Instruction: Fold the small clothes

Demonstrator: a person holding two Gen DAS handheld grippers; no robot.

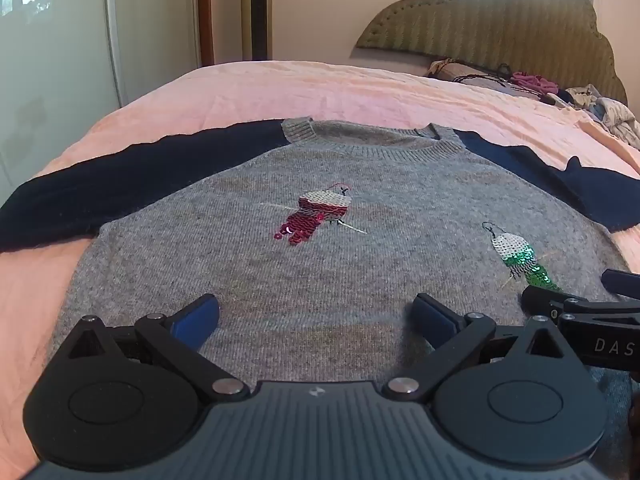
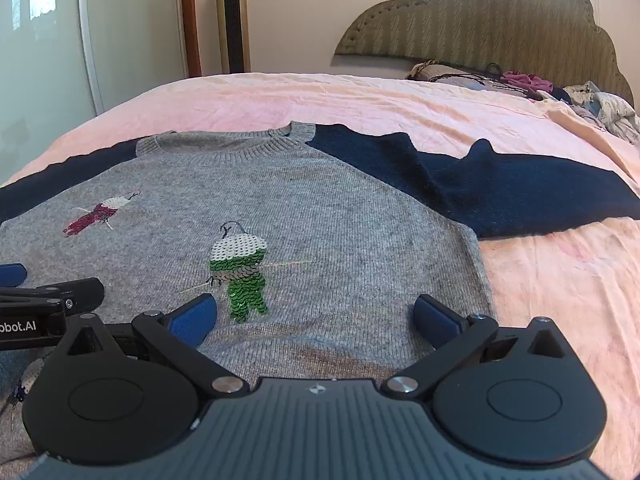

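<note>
A small grey knit sweater [image 1: 320, 256] with navy sleeves lies flat, front up, on the pink bed sheet [image 1: 320, 88]. It bears a red sequin bird [image 1: 316, 216] and a green sequin bird [image 1: 520, 256]. My left gripper [image 1: 316, 316] is open over the sweater's lower middle, blue pads wide apart, nothing between them. My right gripper [image 2: 316, 316] is open over the lower right part of the sweater [image 2: 320, 208], just below the green bird [image 2: 240, 272]. The right gripper's fingers also show at the right edge of the left wrist view [image 1: 580, 308].
The sleeves spread out to both sides, the right one [image 2: 500, 192] rumpled. A heap of other clothes [image 2: 560, 96] lies at the far right by the padded headboard [image 2: 480, 20]. A tower fan [image 2: 232, 20] and a wardrobe stand beyond the bed.
</note>
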